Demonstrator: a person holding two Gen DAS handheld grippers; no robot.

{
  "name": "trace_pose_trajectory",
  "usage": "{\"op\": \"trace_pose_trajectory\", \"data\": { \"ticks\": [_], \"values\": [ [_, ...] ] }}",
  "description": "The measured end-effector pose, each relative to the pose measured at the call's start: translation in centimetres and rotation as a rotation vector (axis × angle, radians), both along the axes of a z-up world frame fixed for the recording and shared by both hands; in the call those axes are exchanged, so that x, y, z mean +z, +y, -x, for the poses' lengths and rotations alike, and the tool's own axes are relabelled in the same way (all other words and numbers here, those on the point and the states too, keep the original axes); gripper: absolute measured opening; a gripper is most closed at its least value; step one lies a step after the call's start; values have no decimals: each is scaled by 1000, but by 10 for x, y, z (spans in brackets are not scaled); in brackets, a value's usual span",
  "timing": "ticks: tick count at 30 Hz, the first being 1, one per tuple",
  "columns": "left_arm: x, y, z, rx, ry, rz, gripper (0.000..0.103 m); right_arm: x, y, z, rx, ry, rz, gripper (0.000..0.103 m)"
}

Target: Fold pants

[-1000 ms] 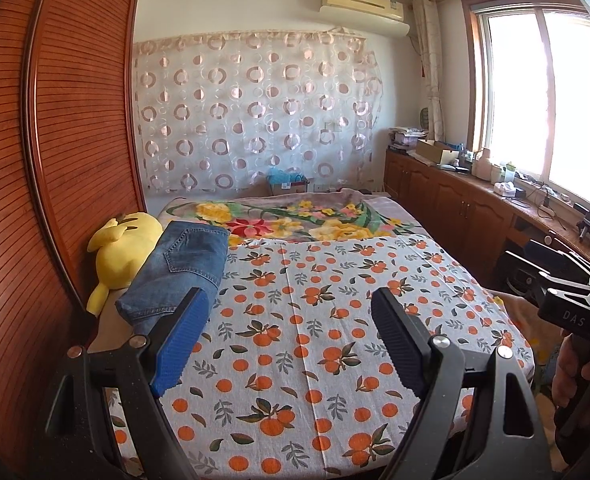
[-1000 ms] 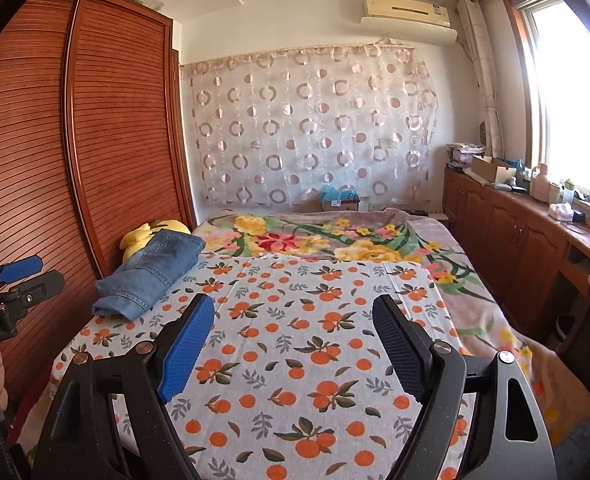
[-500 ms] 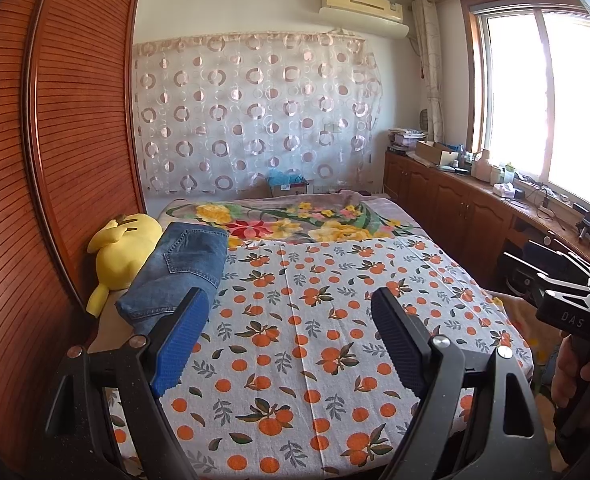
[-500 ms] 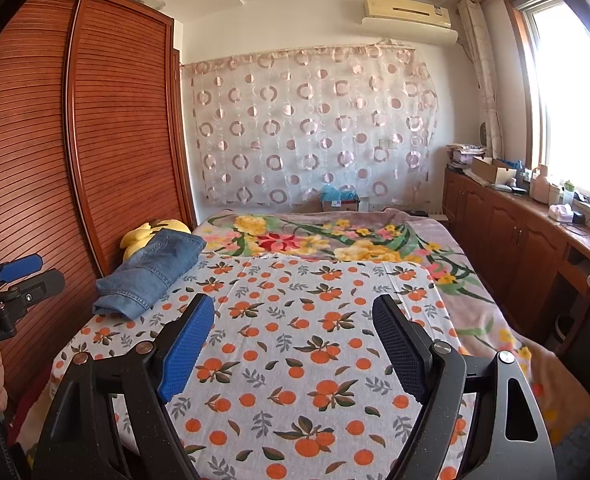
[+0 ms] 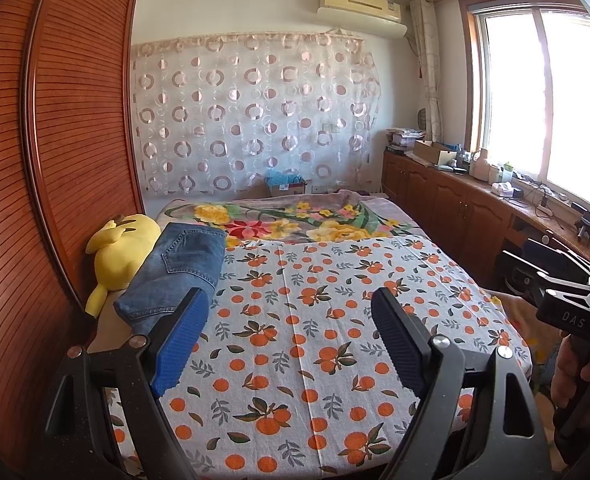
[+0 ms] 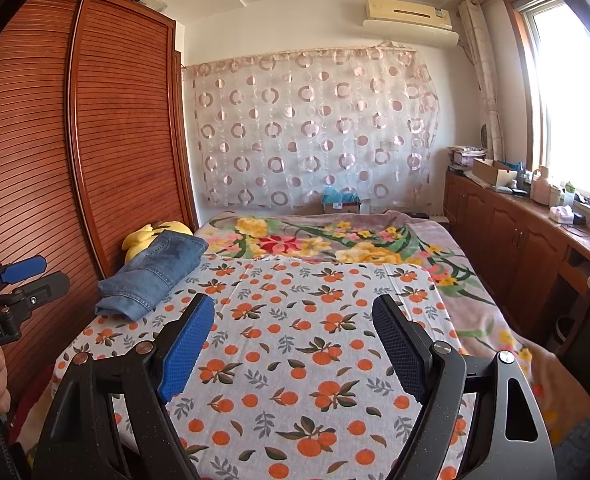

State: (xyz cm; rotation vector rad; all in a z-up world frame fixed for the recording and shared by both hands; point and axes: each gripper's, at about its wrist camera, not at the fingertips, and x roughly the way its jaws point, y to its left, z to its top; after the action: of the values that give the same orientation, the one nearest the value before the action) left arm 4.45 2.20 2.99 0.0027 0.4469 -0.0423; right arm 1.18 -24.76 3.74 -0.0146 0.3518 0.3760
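Folded blue jeans (image 5: 177, 272) (image 6: 155, 272) lie at the left side of the bed, partly resting on a yellow plush toy (image 5: 121, 254). My left gripper (image 5: 289, 312) hangs open above the orange-print sheet (image 5: 315, 320), its left finger just in front of the jeans' near end, nothing between the pads. In the right wrist view my right gripper (image 6: 293, 318) is open too, over the sheet (image 6: 315, 340), well to the right of the jeans. Each gripper shows at the edge of the other's view, held by a hand.
A tall wooden wardrobe (image 5: 35, 160) runs along the left of the bed. A flowered blanket (image 6: 335, 240) covers the far half. Low wooden cabinets (image 6: 515, 248) with clutter on top line the right wall under the window. A patterned curtain (image 5: 251, 120) hangs behind.
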Motion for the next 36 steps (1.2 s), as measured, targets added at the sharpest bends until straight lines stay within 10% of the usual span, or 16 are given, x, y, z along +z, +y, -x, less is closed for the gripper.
{"op": "trace_pose_trajectory", "data": {
  "ticks": [36],
  "values": [
    [3,-7,0,-9,-8,-4,84,-3,5,5,-4,-3,-8,83]
  ]
}}
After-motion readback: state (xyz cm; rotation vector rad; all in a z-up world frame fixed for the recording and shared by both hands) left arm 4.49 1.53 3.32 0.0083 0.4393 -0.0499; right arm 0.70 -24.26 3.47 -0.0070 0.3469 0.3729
